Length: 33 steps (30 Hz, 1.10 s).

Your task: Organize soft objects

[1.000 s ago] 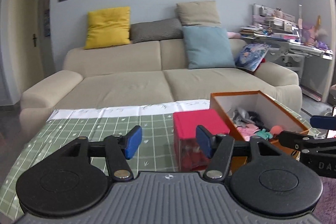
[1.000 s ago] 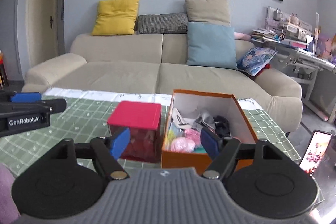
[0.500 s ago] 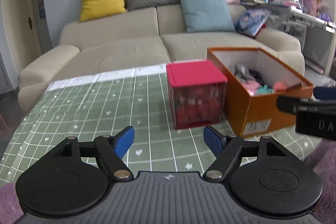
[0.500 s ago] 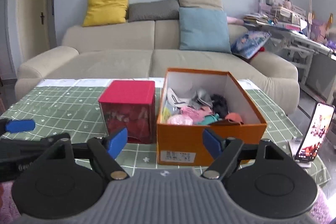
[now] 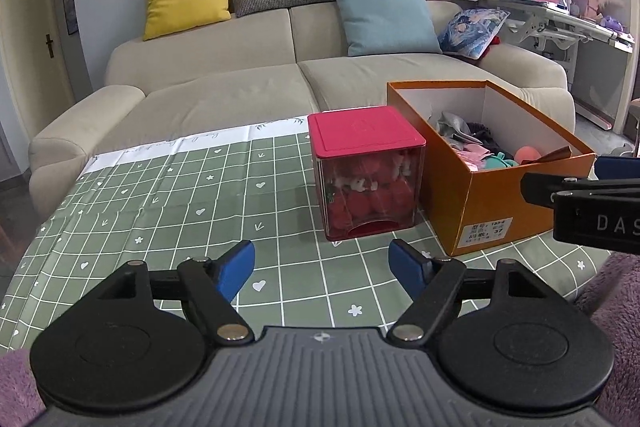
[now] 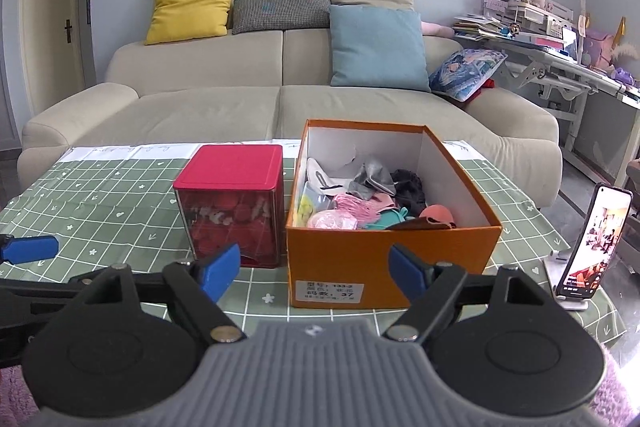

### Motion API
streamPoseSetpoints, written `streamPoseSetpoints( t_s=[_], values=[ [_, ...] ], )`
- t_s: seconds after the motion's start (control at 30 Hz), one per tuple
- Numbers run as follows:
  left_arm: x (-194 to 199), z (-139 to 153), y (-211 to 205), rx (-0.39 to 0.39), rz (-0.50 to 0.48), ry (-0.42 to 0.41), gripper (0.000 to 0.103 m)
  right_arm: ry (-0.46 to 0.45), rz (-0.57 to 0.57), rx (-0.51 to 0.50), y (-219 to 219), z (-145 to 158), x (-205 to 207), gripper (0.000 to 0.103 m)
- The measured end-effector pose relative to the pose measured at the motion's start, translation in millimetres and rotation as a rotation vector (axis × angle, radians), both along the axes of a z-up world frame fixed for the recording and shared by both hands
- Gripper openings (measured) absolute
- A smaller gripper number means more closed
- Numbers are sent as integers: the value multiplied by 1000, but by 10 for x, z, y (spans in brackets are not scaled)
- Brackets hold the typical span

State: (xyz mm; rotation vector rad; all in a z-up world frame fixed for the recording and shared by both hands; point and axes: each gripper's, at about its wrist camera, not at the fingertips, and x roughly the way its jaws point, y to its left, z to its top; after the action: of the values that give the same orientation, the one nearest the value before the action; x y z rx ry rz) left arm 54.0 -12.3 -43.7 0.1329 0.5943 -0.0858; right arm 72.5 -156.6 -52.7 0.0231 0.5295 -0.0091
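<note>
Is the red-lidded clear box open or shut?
Shut: the red lid sits flat on the clear box, red soft items visible inside.

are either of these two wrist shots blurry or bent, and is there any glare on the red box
Left wrist view: sharp, fisheye bows the door frame and darkens corners; the clear wall of the red-lidded box shows faint reflections. Right wrist view: equally sharp, same curvature; the phone screen glows bright, no harsh shadows on the tablecloth.
</note>
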Motion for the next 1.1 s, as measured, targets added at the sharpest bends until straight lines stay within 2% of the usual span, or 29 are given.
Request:
streamPoseSetpoints(
  t_s=[1.1],
  values=[
    [28, 9, 16, -3, 12, 12, 89, -15, 7, -11, -1, 5, -27, 81]
  ],
)
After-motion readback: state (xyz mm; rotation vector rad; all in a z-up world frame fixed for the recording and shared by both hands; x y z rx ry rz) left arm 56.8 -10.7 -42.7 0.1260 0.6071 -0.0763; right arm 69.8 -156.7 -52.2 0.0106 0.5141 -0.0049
